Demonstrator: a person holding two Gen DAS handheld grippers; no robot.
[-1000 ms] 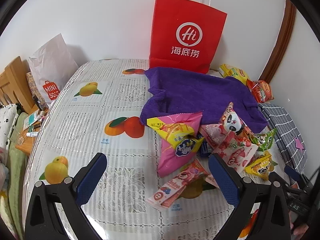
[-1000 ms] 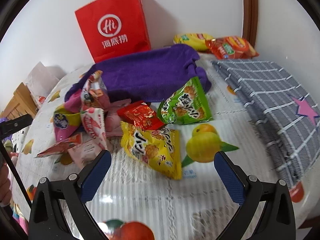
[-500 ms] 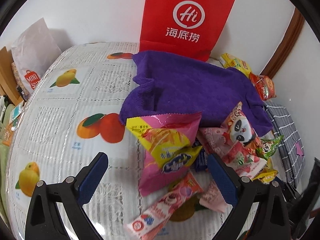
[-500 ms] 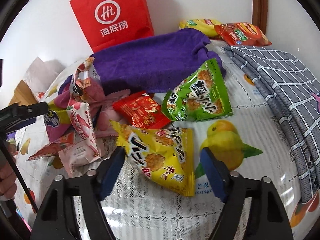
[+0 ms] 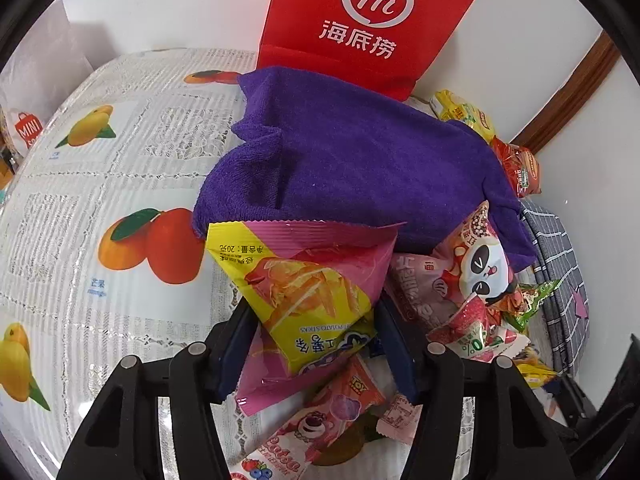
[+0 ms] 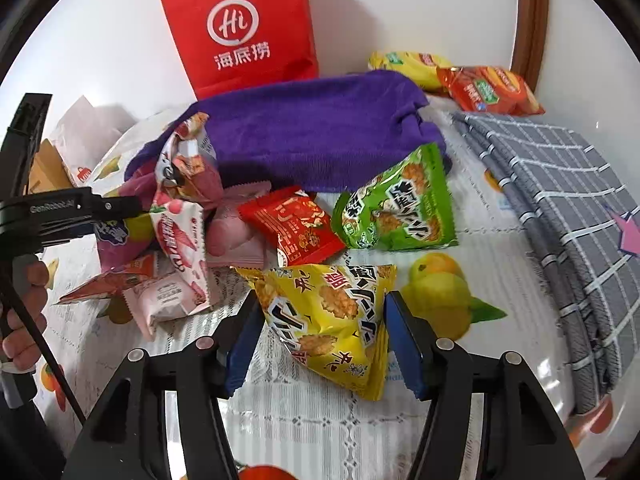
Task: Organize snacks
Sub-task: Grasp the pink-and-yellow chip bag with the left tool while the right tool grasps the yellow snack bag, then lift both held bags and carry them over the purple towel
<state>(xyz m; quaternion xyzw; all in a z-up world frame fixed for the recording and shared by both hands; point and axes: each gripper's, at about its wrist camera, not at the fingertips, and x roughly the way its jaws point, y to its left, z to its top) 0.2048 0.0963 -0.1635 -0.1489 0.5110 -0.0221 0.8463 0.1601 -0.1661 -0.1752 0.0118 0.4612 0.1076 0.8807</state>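
The pink and yellow potato-stick bag (image 5: pixel 308 292) lies at the front of the snack pile, just below the purple towel (image 5: pixel 360 164), and sits between the jaws of the left gripper (image 5: pixel 312 344), which are closing with both pads against its sides. The yellow triangular snack bag (image 6: pixel 332 320) lies on the fruit-print surface (image 6: pixel 500 280), below the green bag (image 6: pixel 396 208) and the red packet (image 6: pixel 296 224); the right gripper (image 6: pixel 320 340) is closing around it too (its pads look to be touching the crinkled edges). A red paper bag (image 6: pixel 244 28) stands behind against the wall.
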